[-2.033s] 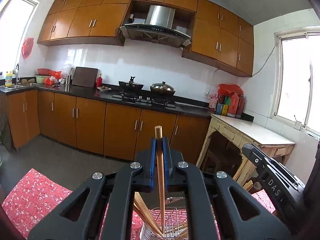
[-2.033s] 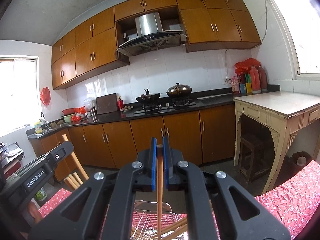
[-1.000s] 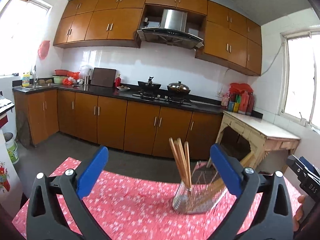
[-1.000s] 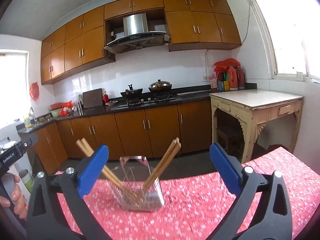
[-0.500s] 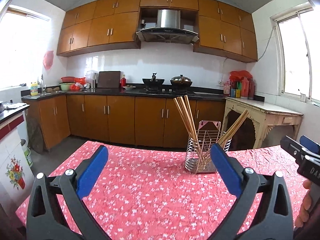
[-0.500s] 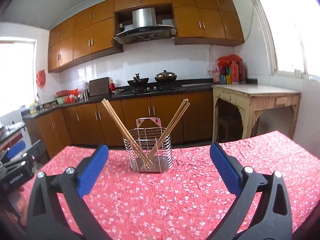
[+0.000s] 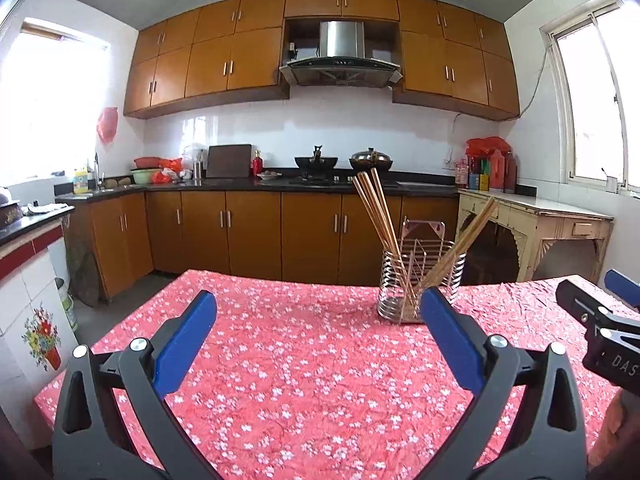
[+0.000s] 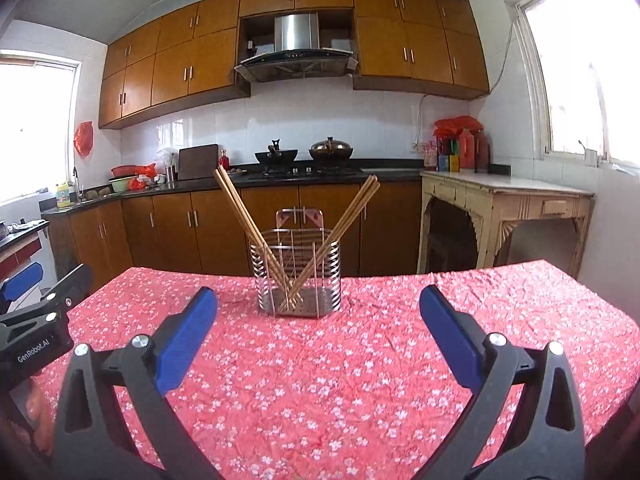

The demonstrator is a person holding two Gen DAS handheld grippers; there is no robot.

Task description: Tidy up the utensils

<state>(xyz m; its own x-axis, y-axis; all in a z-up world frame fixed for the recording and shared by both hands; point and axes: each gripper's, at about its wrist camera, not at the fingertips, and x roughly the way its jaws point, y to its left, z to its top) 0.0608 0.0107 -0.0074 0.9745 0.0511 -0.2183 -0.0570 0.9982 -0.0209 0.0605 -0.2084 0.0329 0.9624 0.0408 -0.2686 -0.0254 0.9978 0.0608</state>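
A wire utensil holder (image 7: 422, 286) (image 8: 296, 276) stands on the far part of the table with the red flowered cloth (image 7: 304, 360) (image 8: 320, 380). Several wooden chopsticks (image 7: 376, 212) (image 8: 240, 212) lean out of it to the left, and more chopsticks (image 7: 468, 236) (image 8: 352, 212) lean to the right. My left gripper (image 7: 316, 328) is open and empty, well short of the holder. My right gripper (image 8: 318, 324) is open and empty, facing the holder from nearer the table's middle. Each gripper shows at the edge of the other's view (image 7: 600, 332) (image 8: 36, 320).
Brown kitchen cabinets and a dark counter (image 7: 240, 188) with a stove and pots (image 8: 304, 156) run along the far wall. A pale wooden side table (image 8: 508, 200) stands at the right under a window. A tiled counter (image 7: 28, 240) is at the left.
Both grippers let go of their chopsticks into the holder, opened wide and drew back from it. The holder now looks farther away in both views.
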